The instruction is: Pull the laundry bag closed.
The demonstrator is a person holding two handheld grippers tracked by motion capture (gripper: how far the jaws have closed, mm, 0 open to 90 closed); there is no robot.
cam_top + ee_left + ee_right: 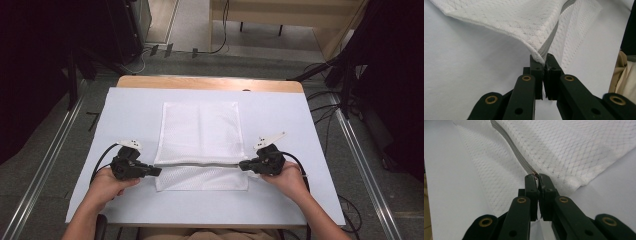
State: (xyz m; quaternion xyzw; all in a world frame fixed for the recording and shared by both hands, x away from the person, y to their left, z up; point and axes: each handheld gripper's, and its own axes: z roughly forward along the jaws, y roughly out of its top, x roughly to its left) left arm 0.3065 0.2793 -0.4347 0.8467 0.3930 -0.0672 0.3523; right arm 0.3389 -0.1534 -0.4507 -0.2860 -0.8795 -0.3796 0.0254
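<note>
Item under work: white mesh bag (200,132) with a grey zipper (200,163); it lies flat on the white table cover (125,107), directly between the two grippers; its far part runs away from them toward the table's far edge.
Left gripper (156,171): clenched on the zipper's left end; in the left gripper view the jaws are pressed together on the bag's corner (539,57), which is lifted slightly off the cover; the zipper (552,41) runs away from the jaw tips.
Right gripper (243,165): clenched on the zipper's right end; in the right gripper view the jaws pinch a small coppery piece (535,175) at the zipper end, possibly the slider; too small to confirm.
Zipper condition: drawn in a straight line from one gripper to the other; a mesh flap (202,179) lies on the near side of that line, toward the person.
Done, by judgement: both ends secured; the zipper held taut.
Left, by judgement: whether the work is folding or running the zipper cannot be told; that move is not yet made; the bag is not yet set down and released.
</note>
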